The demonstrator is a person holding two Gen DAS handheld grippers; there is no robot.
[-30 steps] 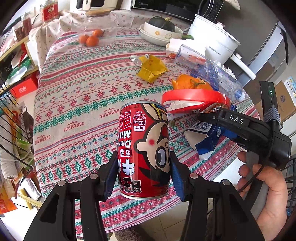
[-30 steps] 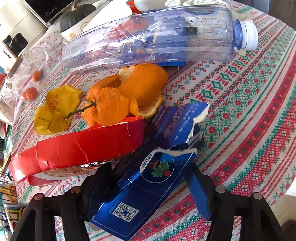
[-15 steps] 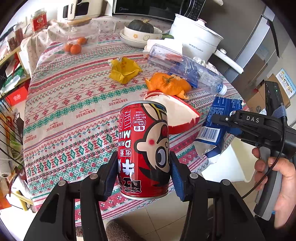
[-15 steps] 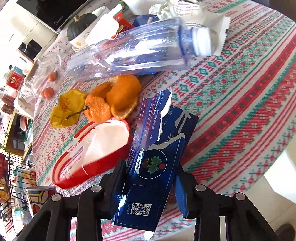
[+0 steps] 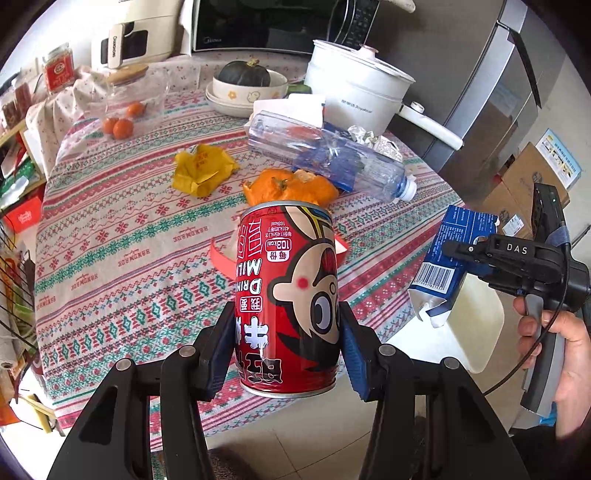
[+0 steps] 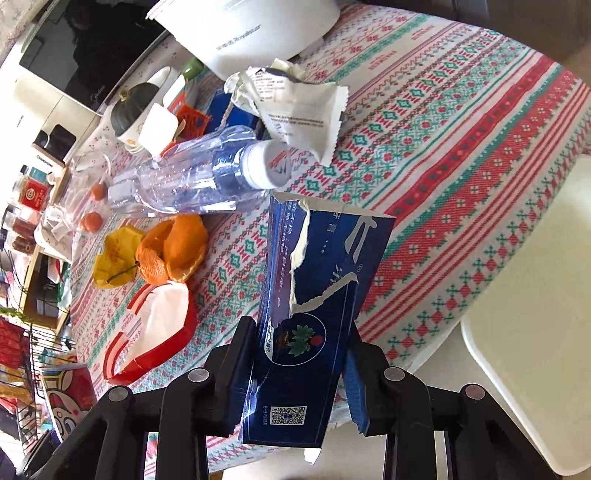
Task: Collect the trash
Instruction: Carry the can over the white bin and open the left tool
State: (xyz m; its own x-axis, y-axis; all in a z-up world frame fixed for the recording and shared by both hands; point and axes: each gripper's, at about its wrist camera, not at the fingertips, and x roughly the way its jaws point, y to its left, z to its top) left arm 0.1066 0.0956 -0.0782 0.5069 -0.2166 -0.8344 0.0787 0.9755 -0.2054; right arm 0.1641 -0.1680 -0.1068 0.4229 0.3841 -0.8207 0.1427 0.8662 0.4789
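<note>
The left claw [image 5: 287, 354] is clamped on a red drink can [image 5: 287, 299], its blue pads pressing the can's sides low in the centre of the left wrist view. The can is upright and lifted clear, in front of the near edge of the tabletop [image 5: 122, 229], which wears a patterned red, green and white cloth.

The right claw [image 6: 301, 373] grips a torn blue carton [image 6: 314, 314] in the lower centre of the right wrist view; its jaws are closing, with the carton squeezed between the pads. In the left wrist view the same carton [image 5: 443, 269] hangs at the right edge of the frame, off the tabletop and above a pale stool, with the right claw's black body behind it and a hand [image 5: 565, 354] on the handle at lower right.

More trash lies on the cloth. An empty clear plastic bottle [image 6: 192, 177] lies on its side in the upper left of the right wrist view, its white cap pointing right. Just below it sits orange peel [image 6: 173, 251], touching a crumpled yellow wrapper [image 6: 114, 258] to its left. A red-and-white torn paper bowl [image 6: 155, 332] lies lower, near the tabletop edge. A crumpled white wrapper [image 6: 295, 107] rests above the bottle cap, beside a white pot [image 6: 258, 26] at the top.
</note>
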